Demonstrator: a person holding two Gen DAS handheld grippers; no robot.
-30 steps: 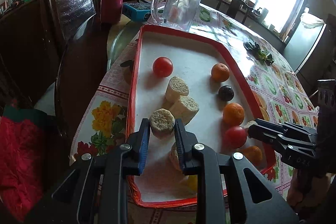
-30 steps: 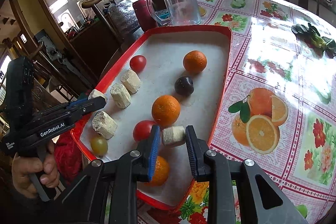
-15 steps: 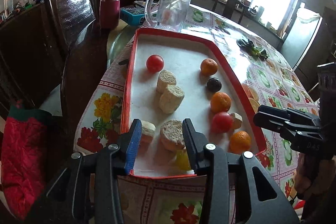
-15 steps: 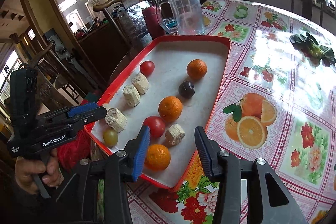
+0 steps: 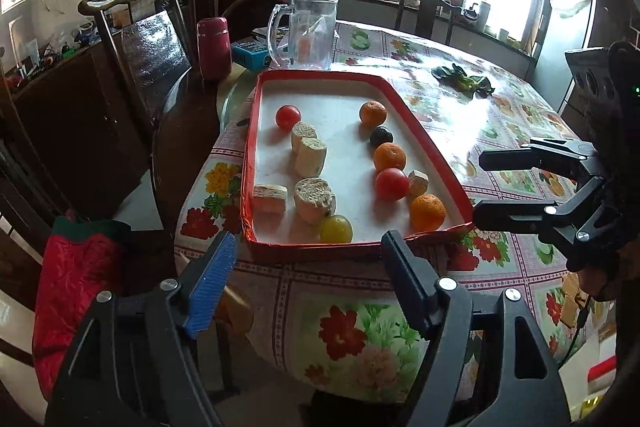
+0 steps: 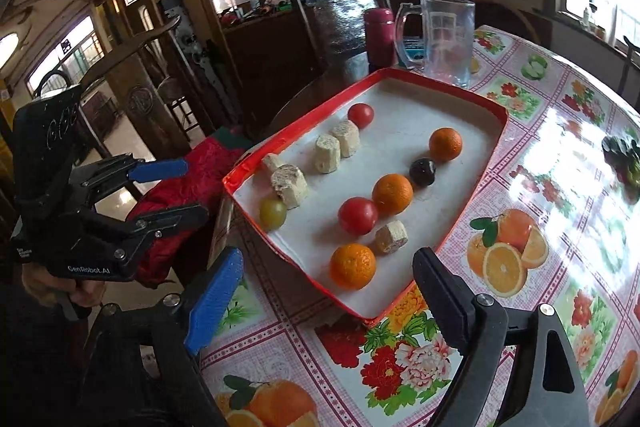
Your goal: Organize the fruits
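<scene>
Black plastic tongs (image 5: 310, 267) with silver screws, one ribbed blue pad (image 5: 210, 285), white "GenRobot.AI" lettering (image 6: 88, 269).

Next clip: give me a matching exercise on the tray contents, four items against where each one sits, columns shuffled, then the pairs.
Items:
1. yellow-green fruit
2. dark plum
3. glass jug
4. small pale chunk

Places:
A. on the tablecloth beyond the red tray's far end
B. near corner, by the big pale chunks
C. beside a red tomato
D. between two oranges

Pairs: 1-B, 2-D, 3-A, 4-C
</scene>
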